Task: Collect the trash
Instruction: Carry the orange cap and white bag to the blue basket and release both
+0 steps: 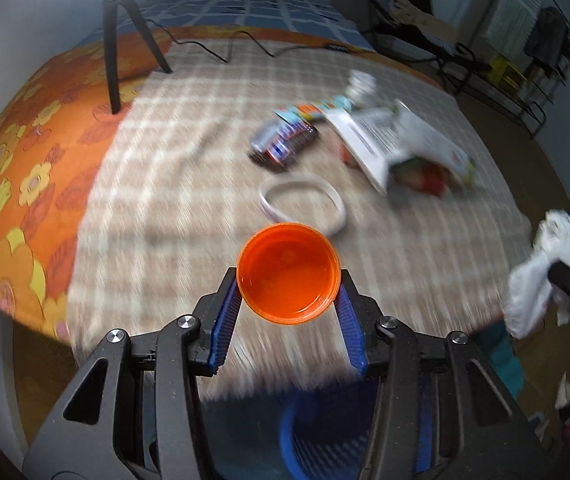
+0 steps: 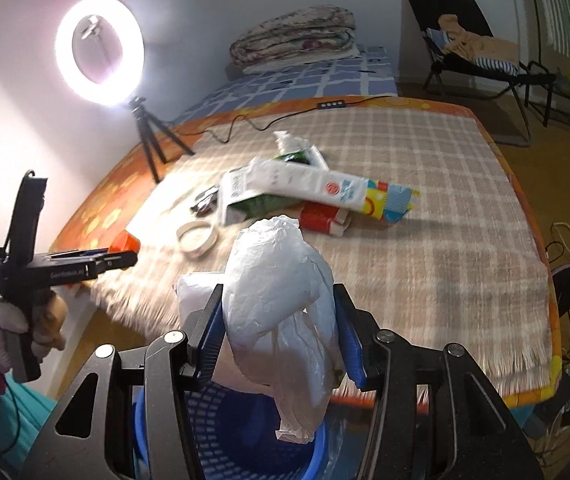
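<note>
My left gripper (image 1: pixel 289 280) is shut on an orange plastic cup (image 1: pixel 288 274), its open mouth facing the camera; the same cup (image 2: pixel 125 242) shows at the left gripper's tip in the right wrist view. My right gripper (image 2: pixel 279 308) is shut on a crumpled white plastic bag (image 2: pixel 281 304), which hangs down between the blue pads. That bag (image 1: pixel 541 276) appears at the right edge of the left wrist view. A blue mesh basket (image 2: pixel 221 420) sits below both grippers at the bed's edge. More trash lies on the checked blanket (image 2: pixel 425 208): a white ring (image 1: pixel 303 204), cartons (image 2: pixel 297 188) and wrappers (image 1: pixel 285 140).
A ring light (image 2: pixel 99 50) on a small tripod (image 2: pixel 151 136) stands on the bed at the back left, its cable running across. Folded bedding (image 2: pixel 293 40) lies at the far end. A black chair (image 2: pixel 481 56) with clothes stands on the floor at right. Cables lie on the floor.
</note>
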